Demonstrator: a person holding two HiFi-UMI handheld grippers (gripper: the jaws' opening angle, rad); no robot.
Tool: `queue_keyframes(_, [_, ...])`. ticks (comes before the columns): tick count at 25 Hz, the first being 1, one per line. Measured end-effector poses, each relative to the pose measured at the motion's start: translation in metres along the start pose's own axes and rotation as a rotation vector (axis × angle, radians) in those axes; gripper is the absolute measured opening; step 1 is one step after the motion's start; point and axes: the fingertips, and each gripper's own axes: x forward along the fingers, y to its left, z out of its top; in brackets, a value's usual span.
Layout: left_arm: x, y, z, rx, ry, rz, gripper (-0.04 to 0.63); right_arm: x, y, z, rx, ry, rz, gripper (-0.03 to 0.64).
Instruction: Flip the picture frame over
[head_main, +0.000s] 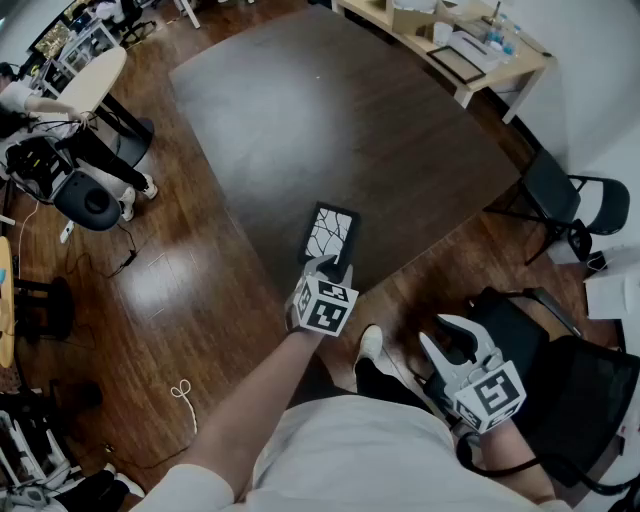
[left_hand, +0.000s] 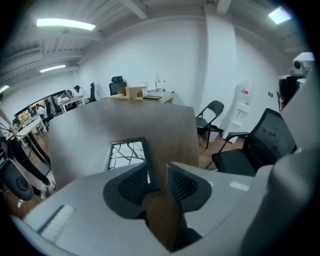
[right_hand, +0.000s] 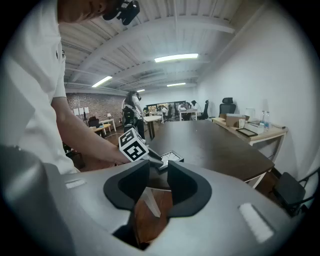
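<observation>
**Grippers.** Left gripper (head_main: 325, 266): jaws apart by a narrow gap, set astride the near right corner of the picture frame (head_main: 330, 233). The frame's dark rim runs between the pads, close to the left-hand one, w/ a strip of table showing beside it. No clamp evident. Right gripper (head_main: 458, 340): jaws apart, nothing between them. It is held low, off the table edge and above a black chair (head_main: 515, 325), well apart from the frame.

**Frame.** Lies near the table's (head_main: 330, 120) near edge, approx. flat, w/ the branch-pattern face up.

**Progress (judgement).**
- Done: approach only; left gripper is in position at the frame's corner.
- Left: close jaws on the rim, lift, turn the frame, set it face down.
- The flip itself is not begun.

**View comparison.**
- Left gripper view: the only one showing the rim inside the jaw gap. The head view hides this contact under the marker cube.
- Head view: the only one showing both grippers' spacing and the frame's place on the table.
- Right gripper view: confirms its own jaws hold nothing. It also shows the frame and left gripper side-on, though too small to judge tilt.
</observation>
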Motion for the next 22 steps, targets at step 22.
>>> queue_keyframes(22, [0.035,0.012,0.003,-0.07,0.007,0.141,0.067,0.001,-0.057,0.003,0.079,0.032,-0.039,0.103])
